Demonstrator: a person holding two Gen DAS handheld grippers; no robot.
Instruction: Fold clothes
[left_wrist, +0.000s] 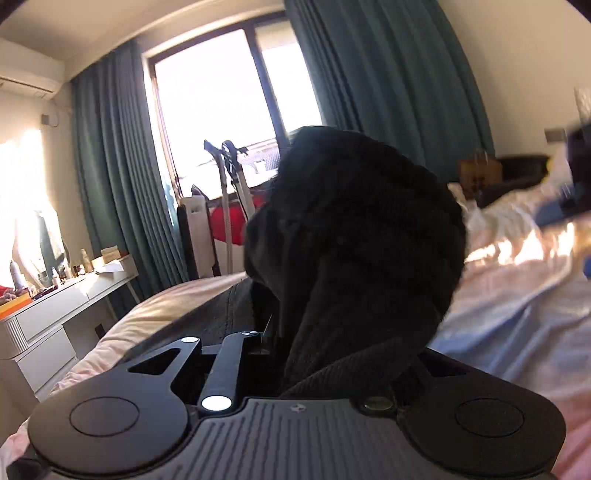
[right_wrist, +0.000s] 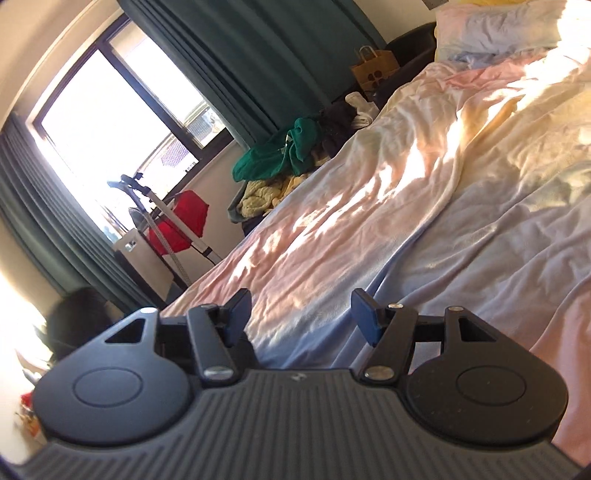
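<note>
My left gripper (left_wrist: 295, 343) is shut on a black garment (left_wrist: 354, 236) and holds it lifted above the bed; the cloth bunches over the fingers and hides them. More of the black garment (left_wrist: 221, 310) lies on the bed (left_wrist: 517, 302) below. My right gripper (right_wrist: 299, 317) is open and empty, low over the pastel bedsheet (right_wrist: 424, 221). It shows blurred at the right edge of the left wrist view (left_wrist: 569, 192). The black garment shows dimly at the far left of the right wrist view (right_wrist: 77, 321).
A pile of green and yellow clothes (right_wrist: 280, 162) lies beside the bed near the window. A pillow (right_wrist: 498, 29) and a paper bag (right_wrist: 373, 68) are at the bed's head. A white desk (left_wrist: 62, 306) with bottles stands left. A garment steamer (left_wrist: 231, 206) and teal curtains (left_wrist: 110, 192) stand by the window.
</note>
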